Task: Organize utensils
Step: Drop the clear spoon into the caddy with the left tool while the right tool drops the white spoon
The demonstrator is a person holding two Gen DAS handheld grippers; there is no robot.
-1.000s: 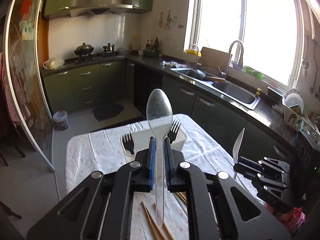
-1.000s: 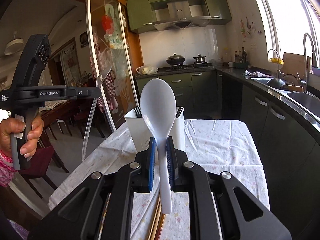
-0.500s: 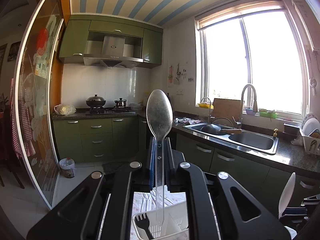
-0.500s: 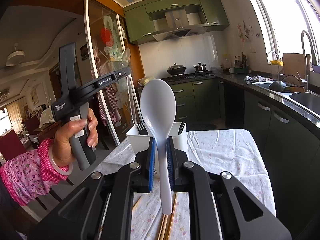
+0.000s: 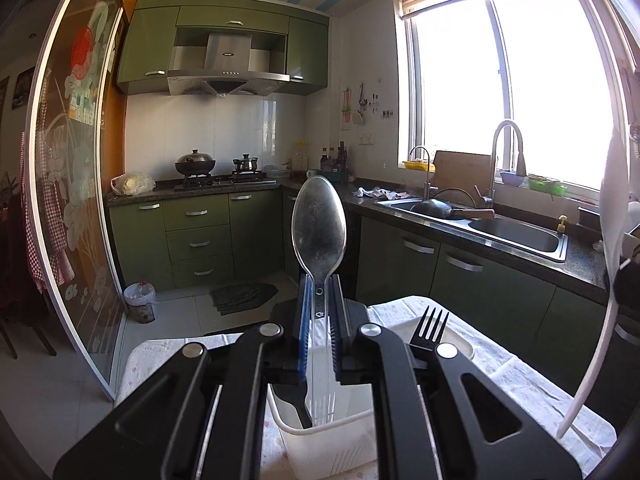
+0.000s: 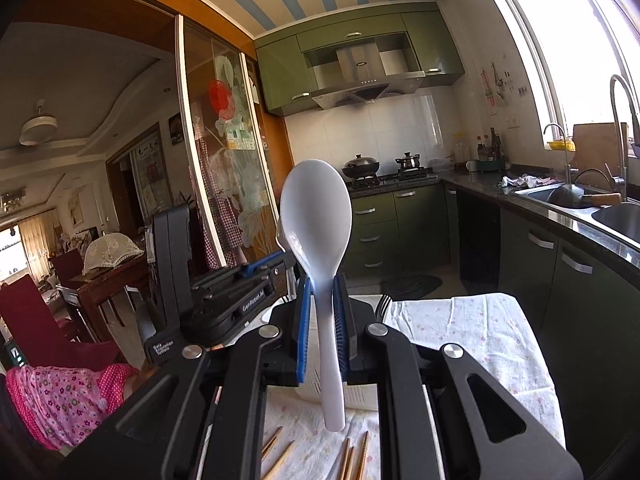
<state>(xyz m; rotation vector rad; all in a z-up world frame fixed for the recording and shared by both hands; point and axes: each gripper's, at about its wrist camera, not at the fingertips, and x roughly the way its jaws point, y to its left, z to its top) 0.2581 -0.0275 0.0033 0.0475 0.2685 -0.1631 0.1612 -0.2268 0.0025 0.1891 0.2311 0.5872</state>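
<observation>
In the left wrist view my left gripper (image 5: 319, 312) is shut on a clear plastic spoon (image 5: 319, 226), bowl up. Its handle tip reaches down into the white utensil holder (image 5: 328, 436) right below the jaws. A black fork (image 5: 428, 330) stands in the holder, tines up. In the right wrist view my right gripper (image 6: 323, 312) is shut on a white spoon (image 6: 316, 220), held upright, handle hanging over the holder (image 6: 360, 398). The left gripper's body (image 6: 224, 300) shows just to the left. Several wooden chopsticks (image 6: 352, 460) lie on the tablecloth in front.
The table carries a white flowered cloth (image 6: 472, 344). A sleeve in pink floral fabric (image 6: 60, 400) shows at lower left. Green cabinets, a counter with a sink (image 5: 516, 236) and a stove (image 5: 224, 178) surround the table. The white spoon (image 5: 612, 216) shows at the right edge.
My left gripper came down and forward over the holder, bringing the clear spoon's handle into it. The right gripper rose a little and tilted up with the white spoon.
</observation>
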